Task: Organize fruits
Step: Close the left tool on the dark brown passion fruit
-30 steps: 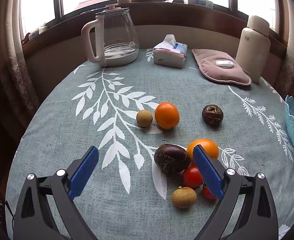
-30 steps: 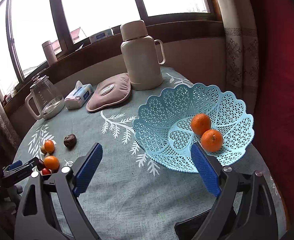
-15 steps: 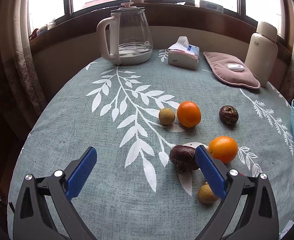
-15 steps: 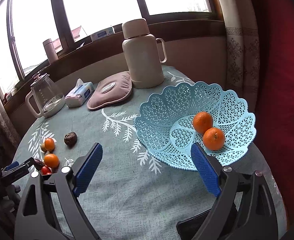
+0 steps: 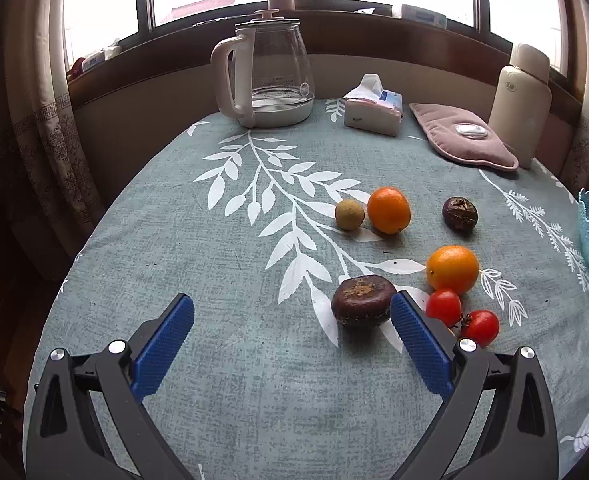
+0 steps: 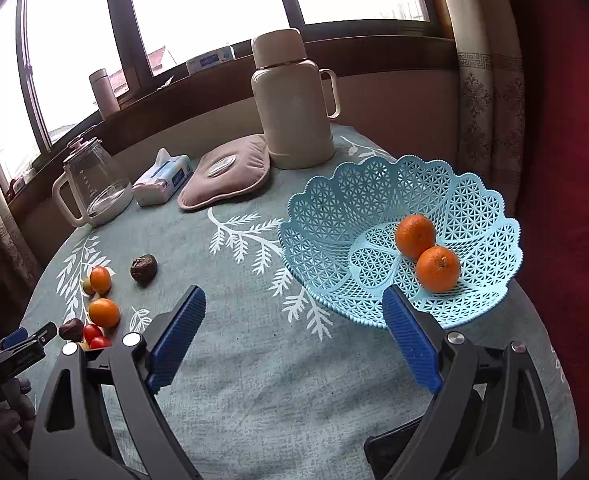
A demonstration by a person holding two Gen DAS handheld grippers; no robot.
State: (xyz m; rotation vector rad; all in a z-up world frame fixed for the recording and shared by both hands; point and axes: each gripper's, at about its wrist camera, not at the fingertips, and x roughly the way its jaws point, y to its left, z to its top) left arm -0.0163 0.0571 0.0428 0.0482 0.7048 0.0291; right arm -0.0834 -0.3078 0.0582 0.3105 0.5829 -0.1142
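Left gripper (image 5: 292,336) hangs low over the tablecloth (image 5: 214,264), fingers spread wide and holding nothing. The nearest fruit, a flattened dark purple-brown fruit (image 5: 363,300), sits on the cloth just inside the right blue pad (image 5: 420,344), well off-centre in the gap, its broad side lying across the line of the fingers. So the gripper points left of the fruit; in my judgement it needs to shift rightward to centre it before closing. Just beyond that pad lie two red tomatoes (image 5: 462,316) and an orange (image 5: 452,269); farther off, a second orange (image 5: 388,210) beside a small yellow-brown fruit (image 5: 349,214), and a wrinkled dark fruit (image 5: 460,214) apart.

Right gripper (image 6: 294,332) is also wide and empty, poised beside the blue lattice basket (image 6: 374,200), which holds two oranges (image 6: 426,254). The left one is clearly nearer the loose fruit.
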